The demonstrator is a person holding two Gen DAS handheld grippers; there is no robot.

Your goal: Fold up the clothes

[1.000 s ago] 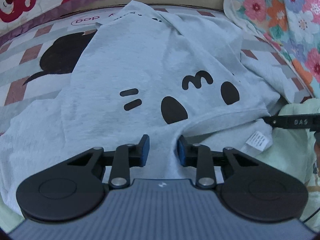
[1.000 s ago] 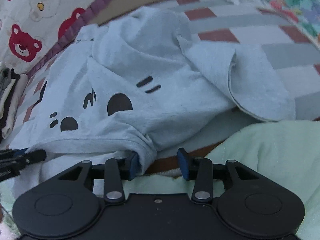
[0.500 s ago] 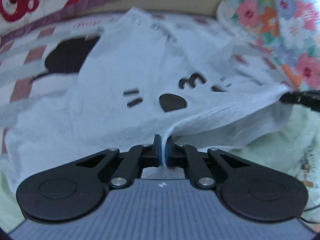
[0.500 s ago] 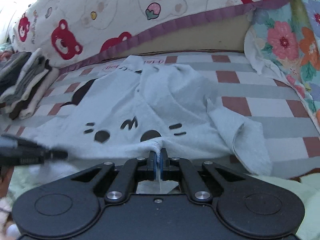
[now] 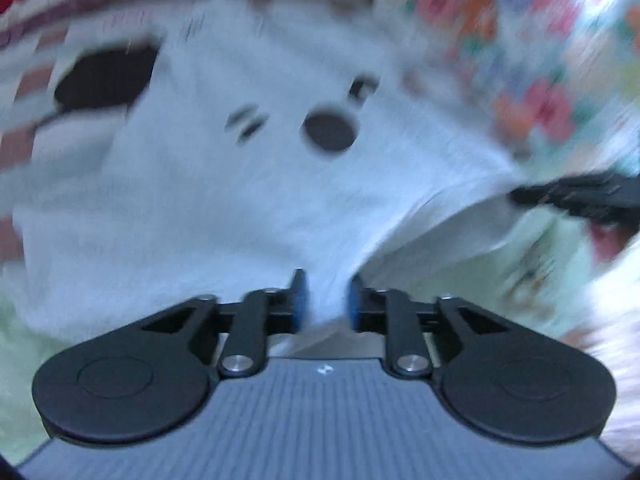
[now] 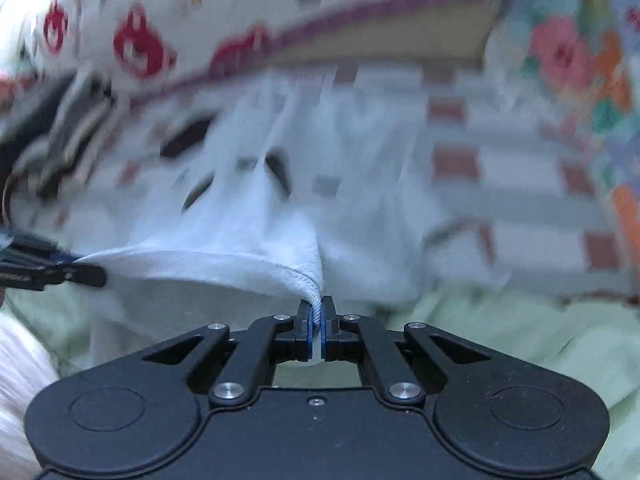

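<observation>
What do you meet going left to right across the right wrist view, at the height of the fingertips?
Black tip of the left gripper → hem of the pale grey T-shirt → right gripper, shut on that hem → light green blanket.

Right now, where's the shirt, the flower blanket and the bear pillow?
shirt (image 5: 208,208): left wrist view, its grey front.
flower blanket (image 5: 532,92): left wrist view, a pink flower.
bear pillow (image 6: 140,46): right wrist view, a red bear.
</observation>
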